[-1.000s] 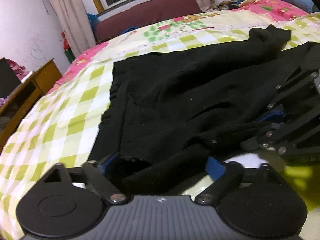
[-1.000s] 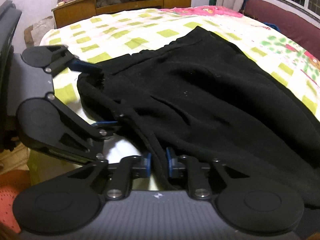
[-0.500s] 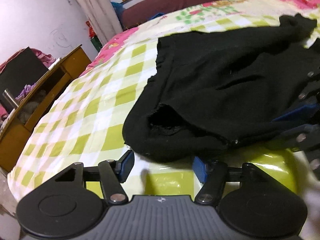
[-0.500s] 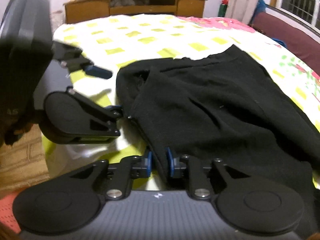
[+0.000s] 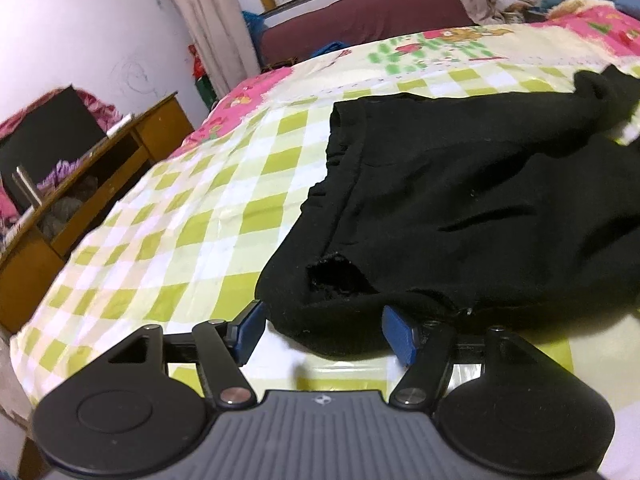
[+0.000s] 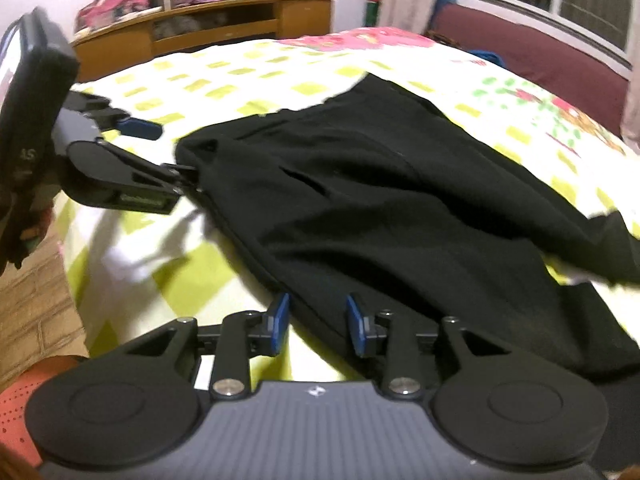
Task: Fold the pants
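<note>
Black pants (image 5: pixel 460 208) lie spread on the green-checked bedsheet (image 5: pixel 192 240), waistband toward the left. My left gripper (image 5: pixel 325 332) stands open at the near waistband corner; a lump of fabric lies between its blue pads (image 5: pixel 250 330) without being pressed. In the right wrist view the pants (image 6: pixel 380 208) run away to the right. The jaws of my right gripper (image 6: pixel 318 325) are opening, with the pants' near edge loose between them. The left gripper (image 6: pixel 168 152) shows at that view's left, at the waistband corner.
A wooden desk (image 5: pixel 92 184) with clutter stands past the bed's left side, also seen as the desk (image 6: pixel 208 28) at the back. A maroon bench (image 5: pixel 360 28) runs under the window. The bed's near edge (image 6: pixel 72 264) drops to a brick-patterned floor.
The right gripper, shut on the pants' edge before, has parted its pads and drawn back. The left gripper has narrowed and pulled back off the fabric to the waistband corner.
</note>
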The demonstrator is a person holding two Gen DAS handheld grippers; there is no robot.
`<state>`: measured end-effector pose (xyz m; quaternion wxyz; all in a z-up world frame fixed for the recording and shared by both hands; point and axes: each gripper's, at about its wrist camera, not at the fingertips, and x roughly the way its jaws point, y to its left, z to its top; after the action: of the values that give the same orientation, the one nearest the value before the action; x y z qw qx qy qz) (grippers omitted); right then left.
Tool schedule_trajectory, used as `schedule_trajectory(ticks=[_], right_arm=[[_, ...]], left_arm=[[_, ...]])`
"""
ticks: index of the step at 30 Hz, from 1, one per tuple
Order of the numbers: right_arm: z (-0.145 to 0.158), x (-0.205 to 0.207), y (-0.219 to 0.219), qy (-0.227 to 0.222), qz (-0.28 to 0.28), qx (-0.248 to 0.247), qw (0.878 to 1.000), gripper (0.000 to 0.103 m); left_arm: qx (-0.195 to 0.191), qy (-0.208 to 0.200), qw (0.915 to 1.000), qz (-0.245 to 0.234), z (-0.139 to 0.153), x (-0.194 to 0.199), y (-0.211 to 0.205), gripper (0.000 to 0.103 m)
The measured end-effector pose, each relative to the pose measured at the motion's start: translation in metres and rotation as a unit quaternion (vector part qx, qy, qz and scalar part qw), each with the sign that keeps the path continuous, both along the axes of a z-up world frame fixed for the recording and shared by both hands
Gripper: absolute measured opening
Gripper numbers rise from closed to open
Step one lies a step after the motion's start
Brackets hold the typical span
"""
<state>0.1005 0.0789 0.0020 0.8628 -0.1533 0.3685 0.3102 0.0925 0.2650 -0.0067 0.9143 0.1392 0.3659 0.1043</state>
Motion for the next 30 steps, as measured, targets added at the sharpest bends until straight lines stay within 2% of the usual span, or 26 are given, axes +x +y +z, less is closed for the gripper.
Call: schedule_trajectory(ticks=[3,8,14,19,25,30], right_arm=[[0.001,0.003,-0.011,-0.001,-0.018,0.003,1.000,0.033],[0.002,0.006,-0.029,0.001,-0.042,0.010,0.999,0.036],[0.007,0.002,-0.053,0.002,-0.066,0.027,0.997,0.039],[0.004,0.007,-0.072,0.006,-0.099,0.032,0.995,0.041],[0.006,0.010,-0.101,0.003,-0.142,0.043,0.989,0.042],[0.008,0.007,-0.140,-0.002,-0.194,0.051,0.980,0.044]], left_arm=[[-0.004,0.010,0.9999,0.013,-0.006,0.006,0.001,0.079],[0.029,0.051,0.9980,0.021,-0.024,0.011,-0.002,0.083],[0.046,0.064,0.9966,0.027,-0.019,0.002,0.001,0.085],[0.048,0.057,0.9967,0.031,-0.009,-0.003,0.000,0.085],[0.054,0.043,0.9976,0.010,0.007,-0.006,-0.019,0.085],[0.032,0.019,0.9992,-0.013,0.015,-0.007,-0.046,0.085]])
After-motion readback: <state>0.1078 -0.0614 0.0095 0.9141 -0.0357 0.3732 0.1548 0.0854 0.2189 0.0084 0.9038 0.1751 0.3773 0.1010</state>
